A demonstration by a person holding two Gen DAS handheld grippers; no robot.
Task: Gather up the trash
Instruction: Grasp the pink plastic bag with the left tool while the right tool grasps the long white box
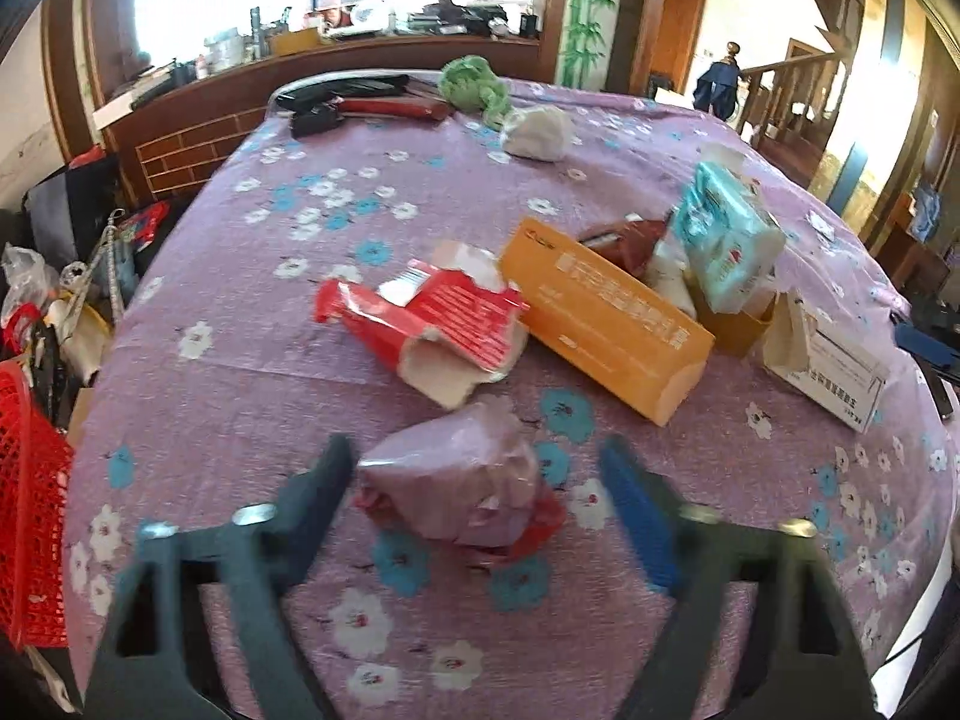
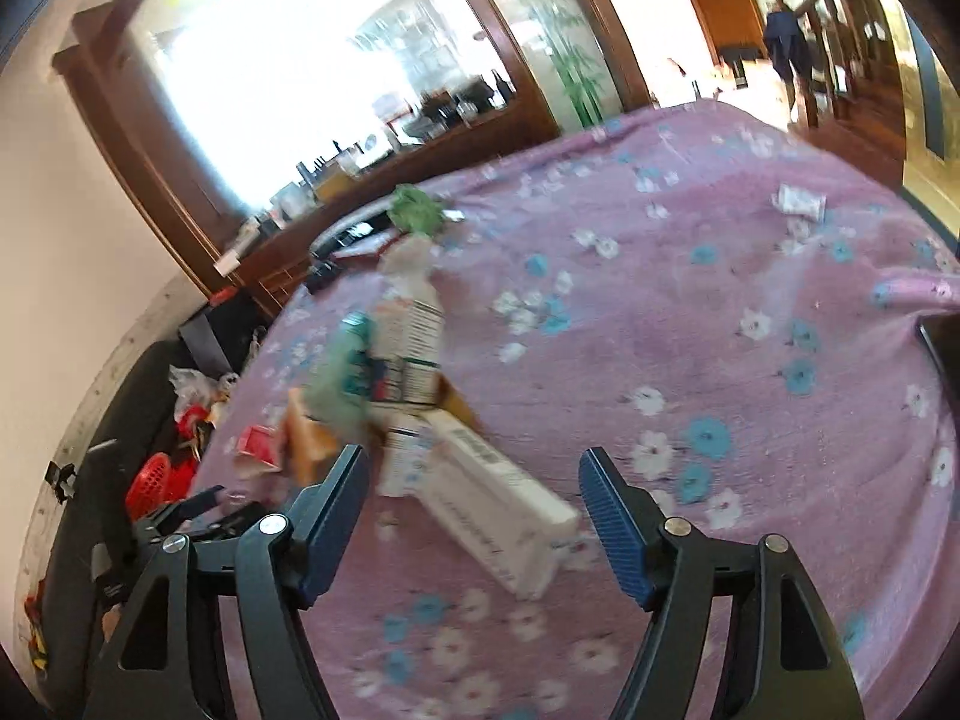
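A crumpled lilac and red wrapper (image 1: 462,480) lies on the flowered table cloth (image 1: 240,312) between the fingers of my left gripper (image 1: 474,450). The pads stand a little off it, so the gripper is open. Behind it lie a torn red carton (image 1: 432,324), an orange box (image 1: 606,318), a teal tissue pack (image 1: 726,240) and a white box (image 1: 834,360). In the blurred right wrist view my right gripper (image 2: 474,456) is open, with the white box (image 2: 498,504) lying between and beyond its fingertips, untouched.
A white paper ball (image 1: 537,132) and a green crumpled wad (image 1: 474,84) lie at the table's far side, near dark tools. A red mesh basket (image 1: 30,510) stands on the floor left of the table among clutter. A small white scrap (image 2: 798,201) lies far right. A person (image 2: 786,42) stands by the stairs.
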